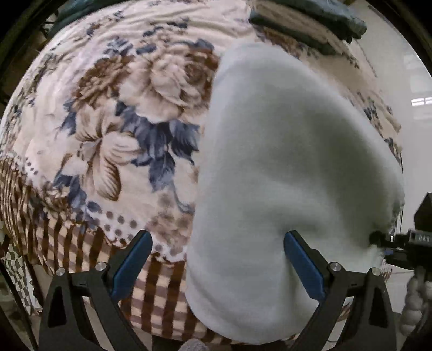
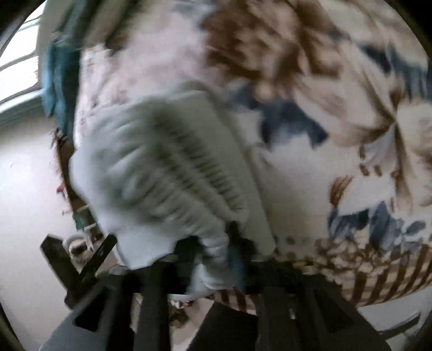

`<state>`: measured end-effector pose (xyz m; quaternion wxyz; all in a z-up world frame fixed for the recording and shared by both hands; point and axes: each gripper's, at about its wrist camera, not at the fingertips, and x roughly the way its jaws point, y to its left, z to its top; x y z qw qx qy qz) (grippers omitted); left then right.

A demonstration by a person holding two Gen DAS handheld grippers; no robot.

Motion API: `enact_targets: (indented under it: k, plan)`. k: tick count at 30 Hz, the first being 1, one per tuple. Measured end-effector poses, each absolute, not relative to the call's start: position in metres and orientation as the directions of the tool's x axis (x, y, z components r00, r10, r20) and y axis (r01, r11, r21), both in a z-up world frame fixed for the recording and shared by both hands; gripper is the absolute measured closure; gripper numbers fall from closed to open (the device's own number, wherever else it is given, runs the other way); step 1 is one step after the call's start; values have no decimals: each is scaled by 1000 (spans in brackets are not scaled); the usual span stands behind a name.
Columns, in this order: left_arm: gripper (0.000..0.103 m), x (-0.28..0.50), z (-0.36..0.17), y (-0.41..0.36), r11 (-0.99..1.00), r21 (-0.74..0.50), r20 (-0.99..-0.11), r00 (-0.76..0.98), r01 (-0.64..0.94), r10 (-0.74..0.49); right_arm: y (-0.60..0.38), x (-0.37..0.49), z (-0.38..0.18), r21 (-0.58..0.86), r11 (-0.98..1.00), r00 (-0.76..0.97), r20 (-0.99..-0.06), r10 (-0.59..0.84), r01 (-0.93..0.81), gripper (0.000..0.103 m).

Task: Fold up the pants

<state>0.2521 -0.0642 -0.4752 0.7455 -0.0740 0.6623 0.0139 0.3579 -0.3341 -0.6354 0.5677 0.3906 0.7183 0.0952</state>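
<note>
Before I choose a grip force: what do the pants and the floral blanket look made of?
Pants: pale, matte, fuzzy surface, likely fleece or brushed knit; the waistband shows elastic gathers. Floral blanket: plush printed pile with a soft sheen, probably polyester fleece. Both look soft and compressible.

Home bedroom: floral blanket [image 1: 113,113] over bed, folded laundry stack [image 1: 310,24].

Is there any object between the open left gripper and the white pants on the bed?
Nothing visible is in the way. The left gripper is open, and the pants already lie partly between its fingers on the flowered blanket. The right gripper grips the waistband.
</note>
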Motion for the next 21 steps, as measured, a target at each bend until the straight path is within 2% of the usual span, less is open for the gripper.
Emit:
enact_targets:
  k: [2, 3, 4, 7, 9, 13, 16, 18, 19, 20, 21]
  plan:
    - [3, 256, -464, -63, 986, -115, -986, 135, -119, -99, -337, 358, -625, 608, 655, -21, -725, 688, 449, 56]
    - [3, 259, -454, -62, 985, -130, -981, 160, -112, -111, -337, 358, -618, 615, 658, -23, -723, 691, 434, 48]
    - [3, 263, -443, -62, 986, -134, -976, 185, -102, -114, -336, 357, -607, 622, 668, -22, -725, 688, 410, 45]
    - [3, 283, -423, -61, 984, -151, -967, 222, -92, -127, -344, 356, -576, 676, 633, 62, -700, 711, 378, 40]
    - [3, 306, -418, -56, 982, -160, -960, 246, -95, -133, -346, 365, -558, 722, 594, 143, -670, 728, 356, 29]
    - [3, 366, -429, -36, 972, -196, -954, 254, -130, -159, -330, 399, -559, 705, 633, 155, -698, 699, 318, 29]
    - [3, 423, -470, -21, 951, -229, -972, 94, -210, -214, -309, 416, -576, 664, 681, 107, -735, 669, 308, 29]
    - [4, 449, -496, -23, 957, -207, -977, -11, -204, -213, -299, 426, -582, 624, 723, 80, -771, 632, 297, 30]
    - [19, 464, -514, -28, 972, -175, -979, -77, -154, -188, -295, 430, -581, 595, 754, 79, -797, 599, 278, 36]
    - [50, 470, -525, -31, 987, -123, -984, -116, -108, -135, -293, 431, -579, 574, 774, 85, -814, 575, 267, 51]
    - [57, 473, -537, -35, 995, -85, -984, -155, -53, -92, -293, 430, -581, 563, 781, 85, -822, 563, 272, 55]
